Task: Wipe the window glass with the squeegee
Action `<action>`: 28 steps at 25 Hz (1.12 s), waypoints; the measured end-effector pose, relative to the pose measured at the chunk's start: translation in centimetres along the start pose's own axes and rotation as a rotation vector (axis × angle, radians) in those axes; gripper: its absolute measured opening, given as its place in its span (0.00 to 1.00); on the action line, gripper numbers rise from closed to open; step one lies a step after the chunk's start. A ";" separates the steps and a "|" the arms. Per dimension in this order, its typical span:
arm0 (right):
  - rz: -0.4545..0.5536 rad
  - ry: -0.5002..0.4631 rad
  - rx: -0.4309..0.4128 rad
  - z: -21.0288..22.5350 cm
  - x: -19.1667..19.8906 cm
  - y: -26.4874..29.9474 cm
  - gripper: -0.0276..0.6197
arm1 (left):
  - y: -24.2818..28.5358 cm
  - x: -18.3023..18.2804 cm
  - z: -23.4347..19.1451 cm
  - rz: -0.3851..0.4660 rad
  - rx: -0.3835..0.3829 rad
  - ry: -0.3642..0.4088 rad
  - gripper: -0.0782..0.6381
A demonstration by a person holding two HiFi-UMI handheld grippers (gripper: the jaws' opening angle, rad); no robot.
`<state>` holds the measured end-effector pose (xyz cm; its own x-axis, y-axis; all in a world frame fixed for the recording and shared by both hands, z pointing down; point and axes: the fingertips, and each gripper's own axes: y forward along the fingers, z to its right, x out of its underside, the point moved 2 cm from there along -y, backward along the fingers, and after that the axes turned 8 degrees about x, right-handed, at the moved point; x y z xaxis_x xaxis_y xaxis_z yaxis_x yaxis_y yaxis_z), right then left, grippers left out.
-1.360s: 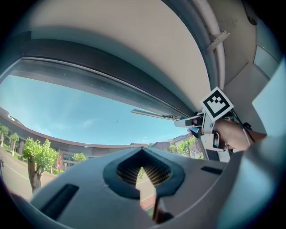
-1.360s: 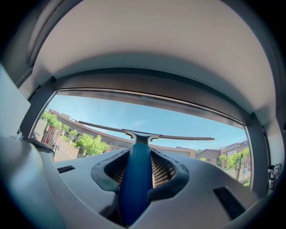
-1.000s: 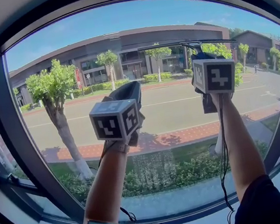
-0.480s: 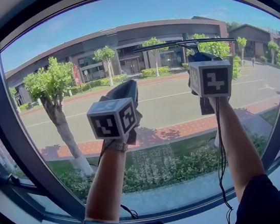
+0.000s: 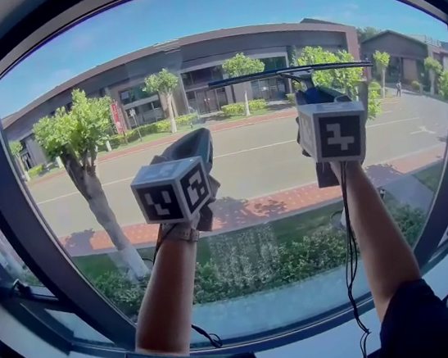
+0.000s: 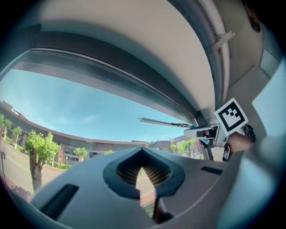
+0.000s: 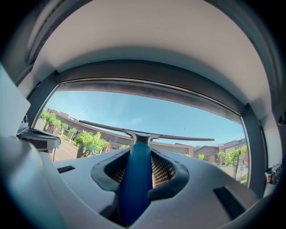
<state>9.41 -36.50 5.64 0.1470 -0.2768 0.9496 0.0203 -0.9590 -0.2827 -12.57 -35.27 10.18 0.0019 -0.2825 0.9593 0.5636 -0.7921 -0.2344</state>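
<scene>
The squeegee has a blue handle [image 7: 135,179] and a long thin black blade [image 5: 288,72]. Its blade lies level against the upper right of the window glass [image 5: 213,43]. My right gripper [image 5: 317,96] is shut on the handle, which runs up between the jaws to the blade [image 7: 143,133]. My left gripper [image 5: 193,148] is held up before the middle of the glass, to the left of and below the blade, with its jaws closed on nothing. From the left gripper view [image 6: 144,172] the squeegee [image 6: 163,122] shows to the right.
A dark window frame [image 5: 16,228] surrounds the pane, with a sill [image 5: 313,343] below. A pale ceiling soffit [image 7: 147,40] sits close above the glass. A black cable [image 5: 352,263] hangs along the right forearm. Trees, a road and buildings lie outside.
Both grippers have drifted slightly left in the head view. The squeegee blade stays high on the glass, still held by the right gripper.
</scene>
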 end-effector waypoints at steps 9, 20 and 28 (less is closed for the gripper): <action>-0.014 -0.009 -0.003 0.0 2.1 -0.6 0.23 | 0.2 0.8 0.5 0.002 0.006 0.017 0.11; -0.043 -0.005 -0.012 -0.6 4.6 -1.5 0.23 | 0.0 2.4 0.4 -0.012 -0.016 0.079 0.11; -0.050 -0.011 -0.016 -0.4 6.9 -2.4 0.23 | -0.1 3.7 1.6 -0.022 -0.021 0.107 0.11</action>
<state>10.01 -36.15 12.96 0.1567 -0.2282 0.9609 0.0121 -0.9724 -0.2329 -11.31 -35.39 14.03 -0.0991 -0.3203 0.9421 0.5454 -0.8094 -0.2178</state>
